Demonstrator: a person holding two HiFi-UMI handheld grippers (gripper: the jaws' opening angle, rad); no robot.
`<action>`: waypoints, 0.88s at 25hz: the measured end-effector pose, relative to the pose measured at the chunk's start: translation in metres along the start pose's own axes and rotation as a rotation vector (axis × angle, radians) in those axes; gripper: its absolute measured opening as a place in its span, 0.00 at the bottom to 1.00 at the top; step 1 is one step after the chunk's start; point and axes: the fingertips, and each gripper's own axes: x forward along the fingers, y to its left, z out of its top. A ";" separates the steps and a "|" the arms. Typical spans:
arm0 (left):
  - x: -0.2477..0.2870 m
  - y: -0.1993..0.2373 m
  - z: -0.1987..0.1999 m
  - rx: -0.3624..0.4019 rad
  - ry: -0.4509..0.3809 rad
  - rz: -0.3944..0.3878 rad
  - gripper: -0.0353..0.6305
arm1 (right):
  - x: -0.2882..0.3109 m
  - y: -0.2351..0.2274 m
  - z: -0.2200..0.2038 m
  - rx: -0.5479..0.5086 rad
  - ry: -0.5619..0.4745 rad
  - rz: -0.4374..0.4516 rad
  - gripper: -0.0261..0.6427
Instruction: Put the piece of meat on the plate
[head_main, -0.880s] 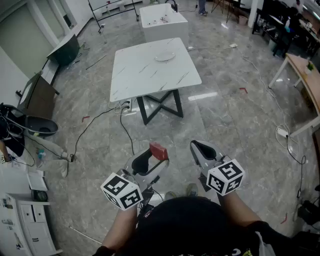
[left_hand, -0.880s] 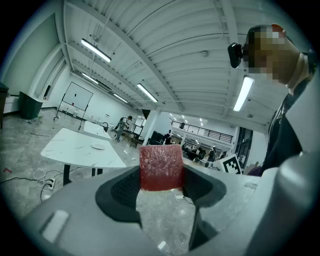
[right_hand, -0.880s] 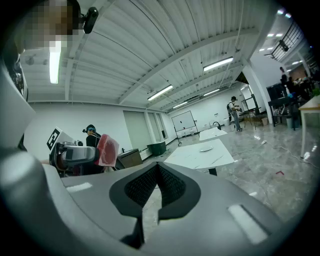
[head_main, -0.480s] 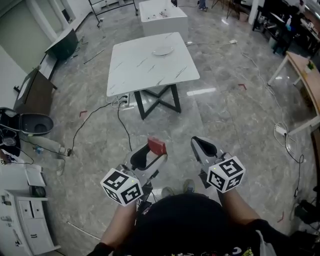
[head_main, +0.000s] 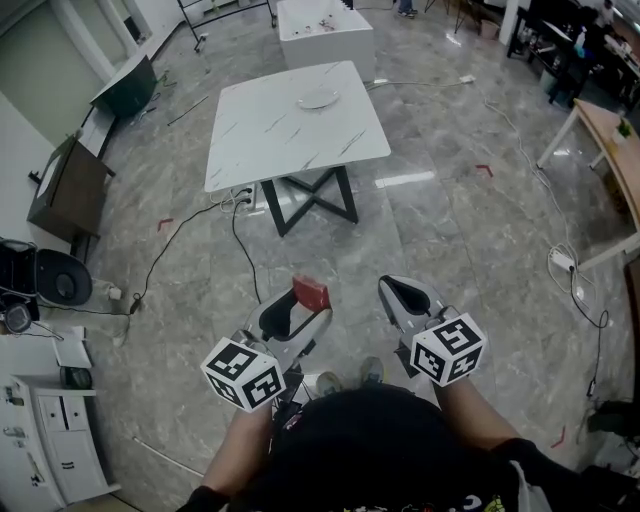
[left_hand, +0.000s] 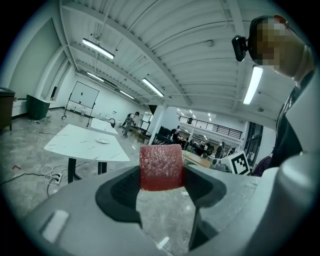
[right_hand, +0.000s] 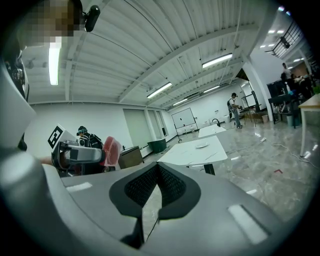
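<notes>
While held out low in front of the body, left gripper (head_main: 305, 306): clamped on the piece of meat (left_hand: 161, 167), jaws narrowed onto its two sides.
Piece of meat: red, blocky, with a pebbled surface; upper part stands clear above the jaw pads; hangs over bare floor, well short of the table.
Right gripper (right_hand: 157, 176): just right of the left one and apart from it; jaws pressed together, nothing between them.
Marker cubes (head_main: 243, 375): one on each gripper, at the near end, next to the forearms.
Floor (head_main: 450, 230): glossy grey marbled tiles, between the grippers and the table.
Power strip (head_main: 246, 200): white, on the floor under the near-left edge of the table, with a dark cable trailing toward the near side.
Table (head_main: 290, 125): white marbled top on black crossed legs; far ahead, slightly left of the grippers.
Plate (head_main: 319, 99): white, on the far half of the tabletop, right of its middle; well apart from the meat.
White counter (head_main: 325, 25): beyond the table, farther off.
Dark cabinet (head_main: 65, 185): at the far left, against the wall.
Wooden desk (head_main: 615, 150): at the far right edge.
</notes>
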 end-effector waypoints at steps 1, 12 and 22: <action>0.005 -0.003 -0.002 -0.003 0.002 0.005 0.63 | -0.003 -0.006 -0.001 0.002 0.003 0.006 0.07; 0.033 -0.021 -0.025 -0.034 0.000 0.034 0.63 | -0.016 -0.039 -0.012 -0.020 0.034 0.043 0.07; 0.045 -0.009 -0.023 -0.044 0.009 0.033 0.63 | -0.007 -0.049 -0.013 -0.011 0.054 0.031 0.07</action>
